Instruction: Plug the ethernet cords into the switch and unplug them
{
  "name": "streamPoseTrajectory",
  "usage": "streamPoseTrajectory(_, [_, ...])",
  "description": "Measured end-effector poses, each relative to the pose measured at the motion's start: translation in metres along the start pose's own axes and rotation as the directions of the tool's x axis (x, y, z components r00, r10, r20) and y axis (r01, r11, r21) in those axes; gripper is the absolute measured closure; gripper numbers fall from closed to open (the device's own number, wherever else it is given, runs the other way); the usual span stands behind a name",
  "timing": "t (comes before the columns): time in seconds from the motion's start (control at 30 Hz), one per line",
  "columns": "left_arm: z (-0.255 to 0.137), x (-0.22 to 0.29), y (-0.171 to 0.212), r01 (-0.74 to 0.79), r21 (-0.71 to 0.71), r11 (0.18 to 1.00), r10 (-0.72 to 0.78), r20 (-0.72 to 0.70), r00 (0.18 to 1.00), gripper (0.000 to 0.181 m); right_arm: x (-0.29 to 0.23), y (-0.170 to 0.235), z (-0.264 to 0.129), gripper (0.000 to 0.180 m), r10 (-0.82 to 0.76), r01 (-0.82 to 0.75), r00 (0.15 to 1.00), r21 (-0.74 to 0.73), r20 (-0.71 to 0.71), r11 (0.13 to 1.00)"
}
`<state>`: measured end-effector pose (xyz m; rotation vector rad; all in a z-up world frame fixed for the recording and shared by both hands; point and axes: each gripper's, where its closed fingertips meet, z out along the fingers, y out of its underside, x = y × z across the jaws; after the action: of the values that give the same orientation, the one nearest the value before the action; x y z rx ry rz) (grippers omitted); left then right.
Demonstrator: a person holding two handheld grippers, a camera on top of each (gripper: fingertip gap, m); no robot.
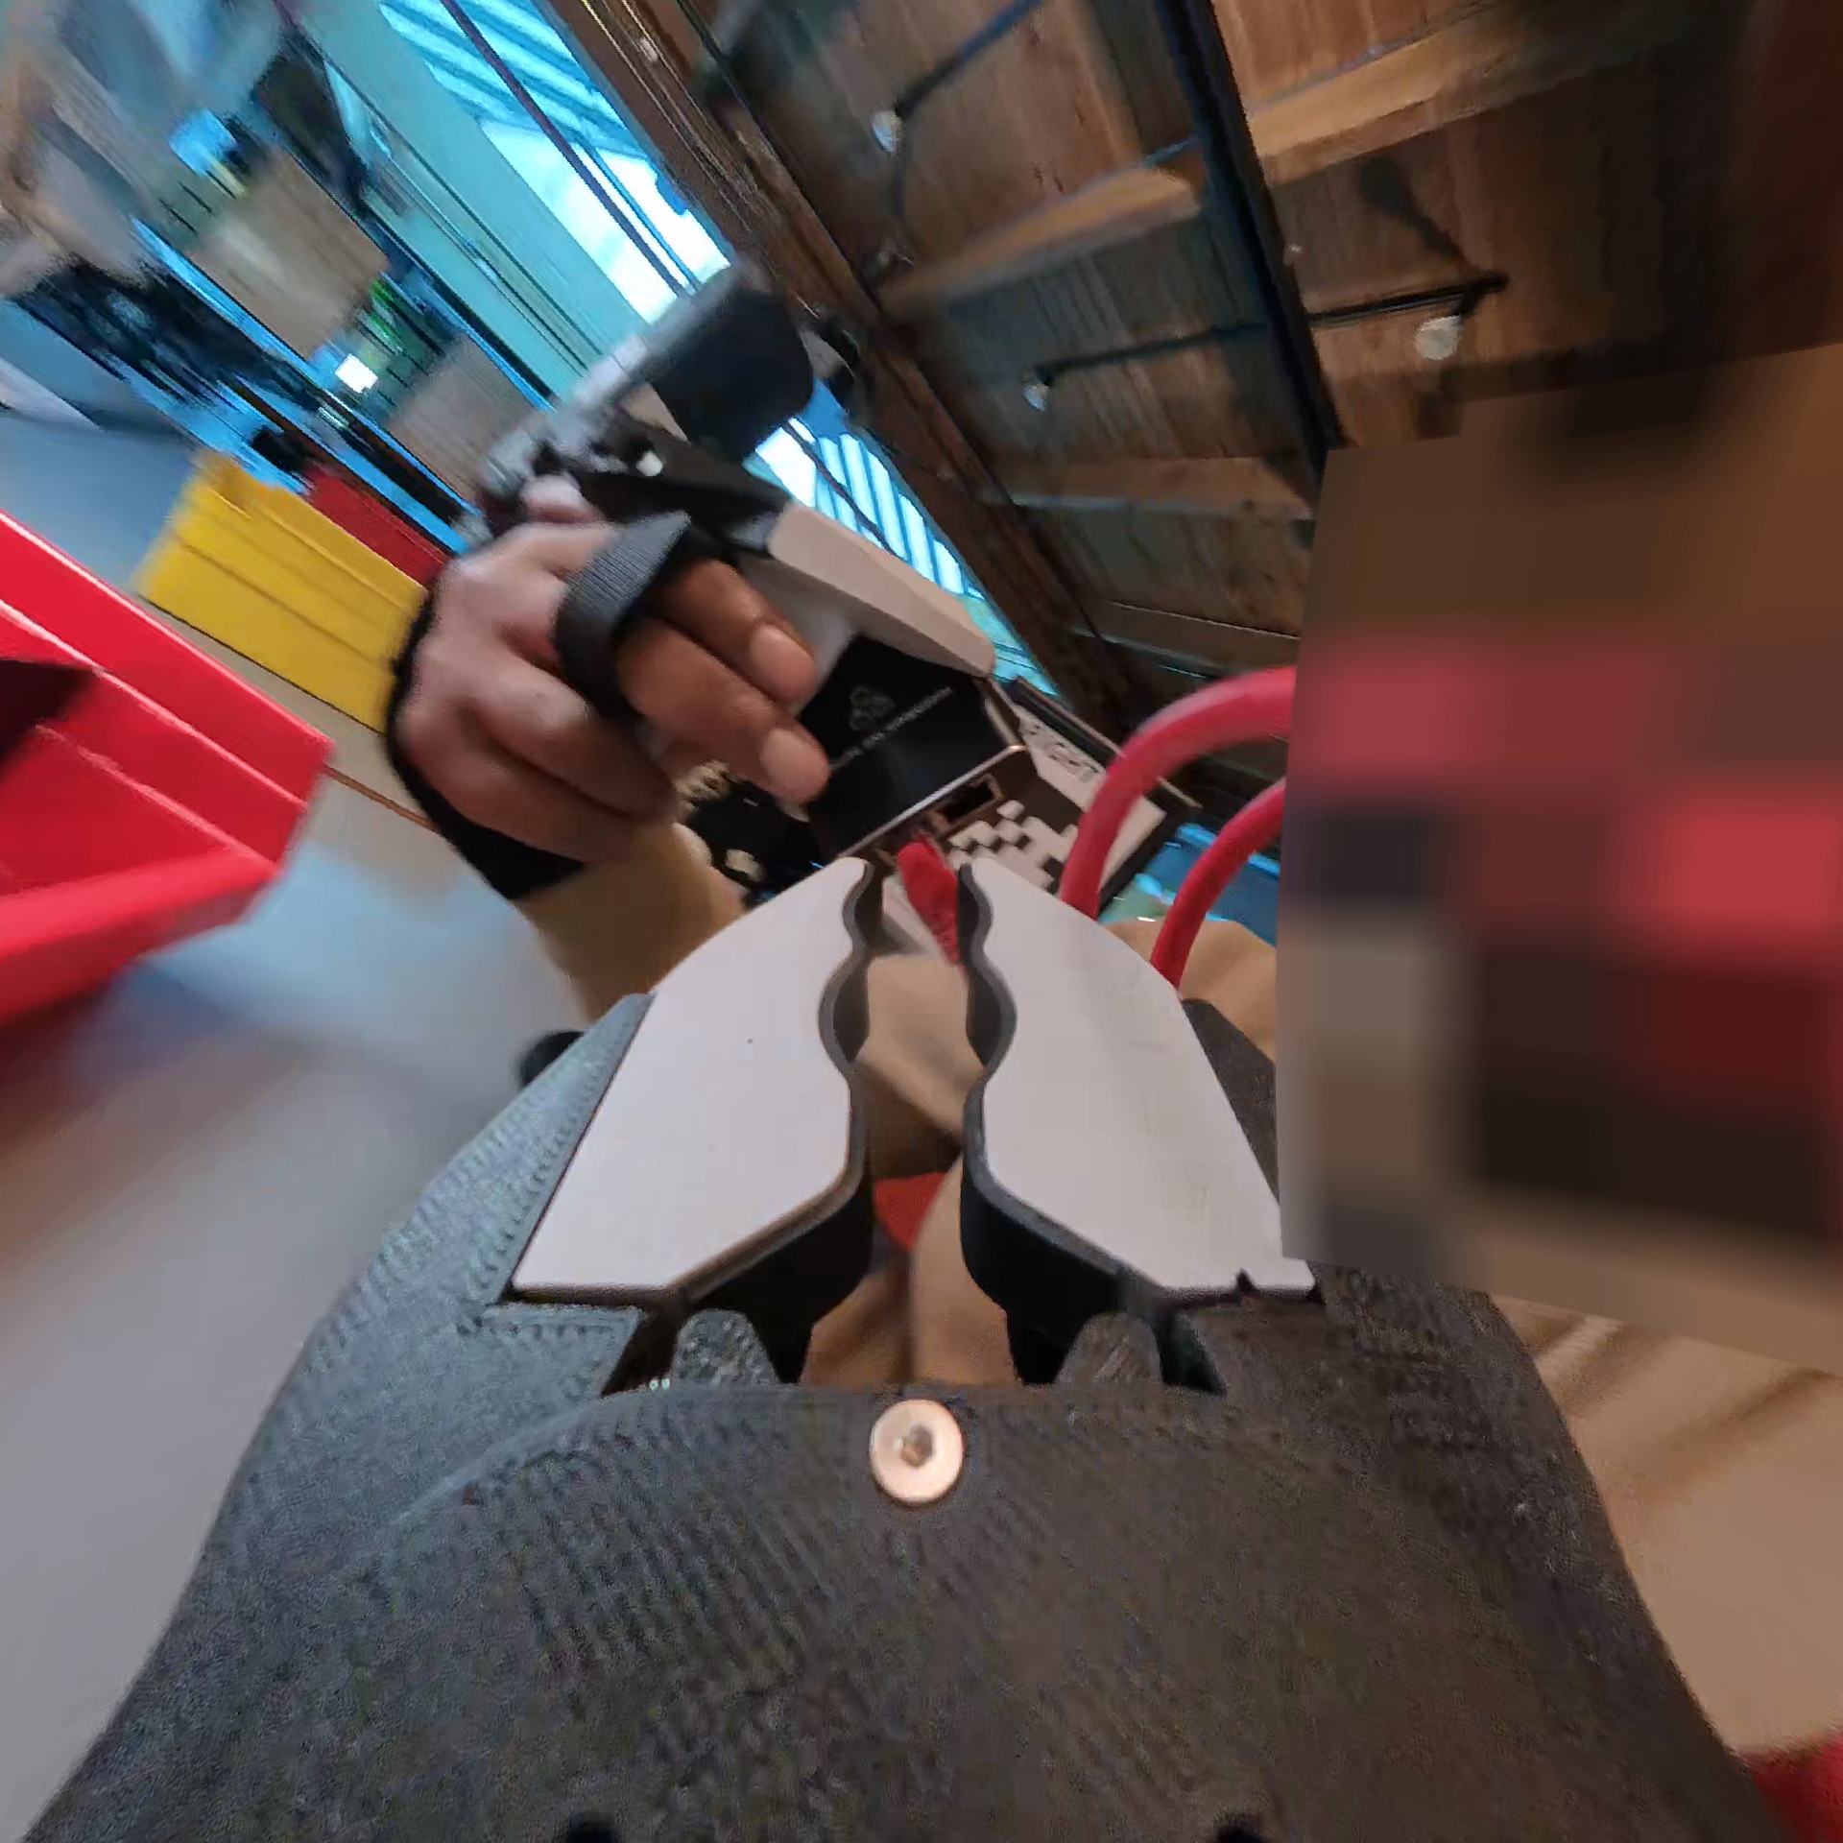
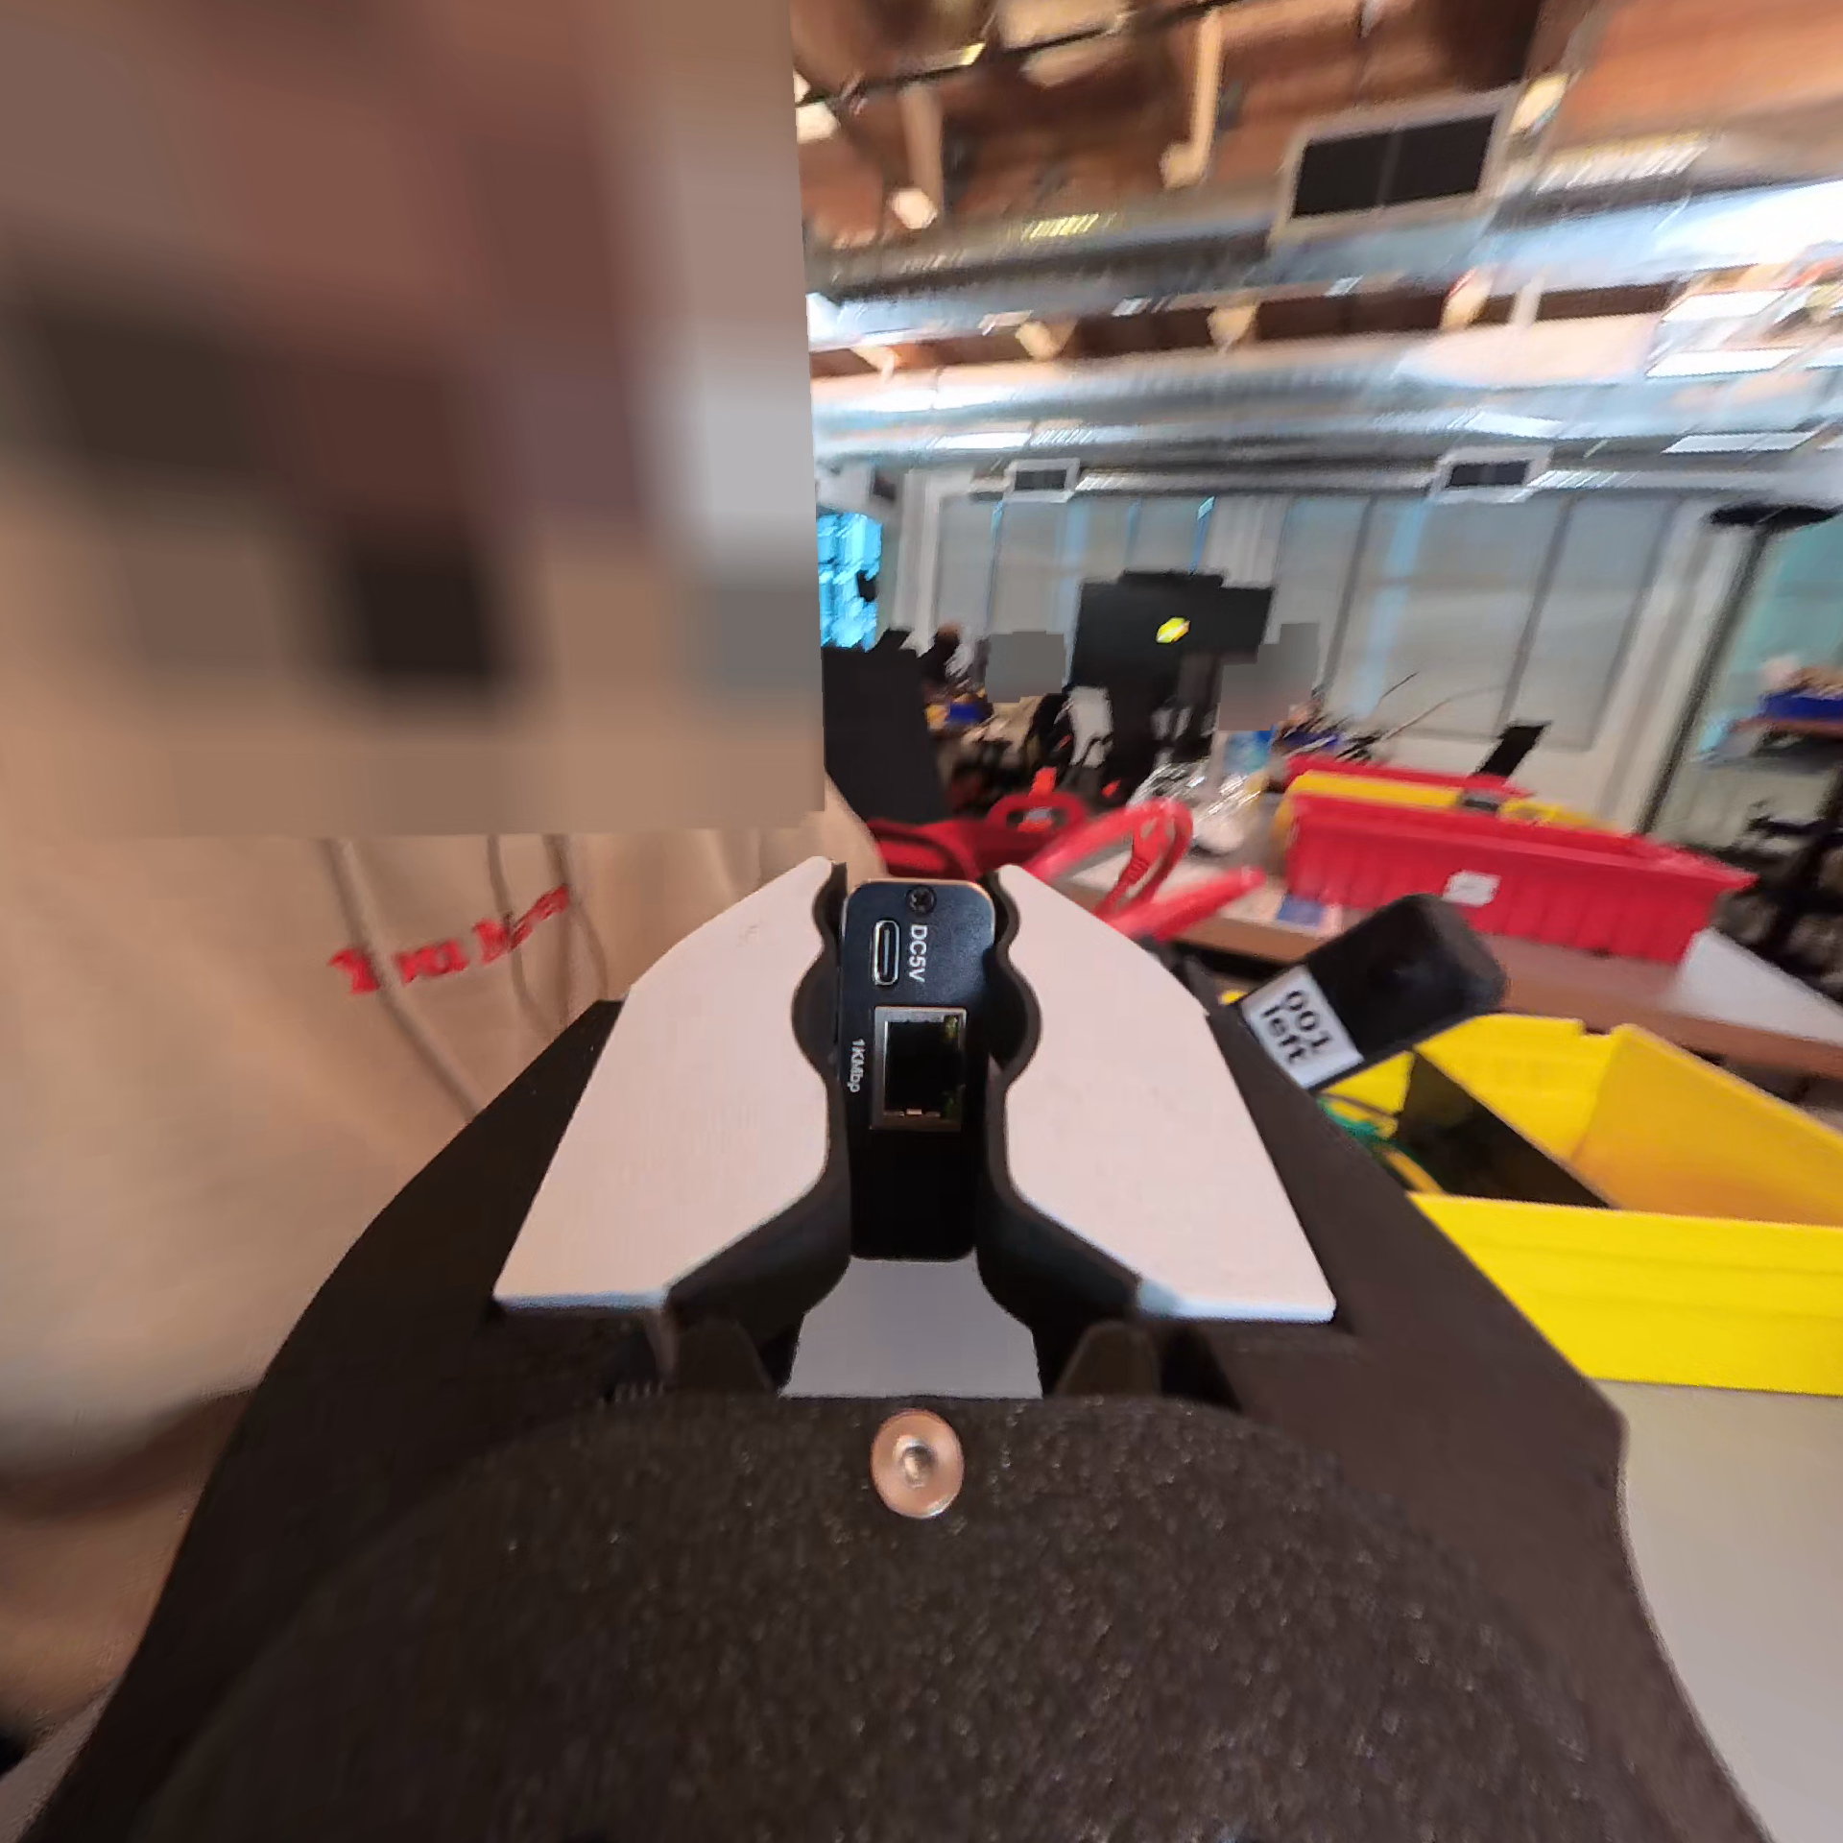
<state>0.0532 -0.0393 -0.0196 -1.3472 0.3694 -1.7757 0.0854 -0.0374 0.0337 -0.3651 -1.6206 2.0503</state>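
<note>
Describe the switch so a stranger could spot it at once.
Start at the right claw with its white fingers. Clamped between them stands the switch, a small black box. Unlike the red and yellow bins behind, its face shows a square network socket below a slim oval port.

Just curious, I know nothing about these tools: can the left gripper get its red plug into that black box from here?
Probably yes: the left gripper holds the red plug right at the switch, nothing between.

Bright daylight, blurred, seemingly warped edges
</note>
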Motion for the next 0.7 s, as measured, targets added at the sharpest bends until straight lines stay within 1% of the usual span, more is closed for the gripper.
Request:
streamPoseTrajectory(0.07, [-0.013,-0.019,-0.005,-0.134,-0.01,0.991,0.134,0.144,0.98,0.166,0.001,-0.009,0.0,0.154,-0.017,0.018,0.999,0.038,-0.03,0.999])
streamPoseTrajectory(0.13, [-0.029,-0.046,-0.007,-0.254,-0.059,0.965,0.26,0.312,0.914,0.167,0.0,-0.014,0.001,0.154,-0.029,0.031,0.999,0.061,-0.042,0.998])
streamPoseTrajectory(0.2, [-0.045,-0.065,-0.012,-0.268,-0.055,0.962,0.267,0.416,0.869,0.168,0.001,-0.013,0.002,0.154,-0.045,0.047,0.996,0.034,-0.075,0.998])
streamPoseTrajectory(0.27, [-0.056,-0.072,-0.019,-0.248,-0.022,0.969,0.231,0.445,0.865,0.167,0.004,-0.011,0.002,0.154,-0.059,0.06,0.992,0.007,-0.109,0.998])
streamPoseTrajectory(0.33, [-0.068,-0.073,-0.031,-0.291,-0.027,0.956,0.263,0.511,0.818,0.168,0.006,-0.012,0.001,0.154,-0.065,0.066,0.989,0.003,-0.135,0.998])
streamPoseTrajectory(0.43, [-0.09,-0.057,-0.063,-0.424,-0.01,0.905,0.339,0.62,0.708,0.169,0.004,-0.021,-0.002,0.155,-0.071,0.074,0.987,0.02,-0.142,0.997])
streamPoseTrajectory(0.53, [-0.12,-0.025,-0.101,-0.551,0.027,0.834,0.377,0.702,0.605,0.169,0.003,-0.031,-0.009,0.154,-0.096,0.101,0.979,0.018,-0.177,0.995])
streamPoseTrajectory(0.6, [-0.137,0.0,-0.12,-0.632,0.011,0.775,0.415,0.744,0.523,0.17,0.003,-0.033,-0.014,0.155,-0.104,0.104,0.973,-0.007,-0.204,0.995])
streamPoseTrajectory(0.7, [-0.143,0.029,-0.131,-0.7,-0.07,0.711,0.489,0.765,0.42,0.167,0.01,-0.025,-0.015,0.154,-0.115,0.096,0.96,-0.084,-0.256,0.992])
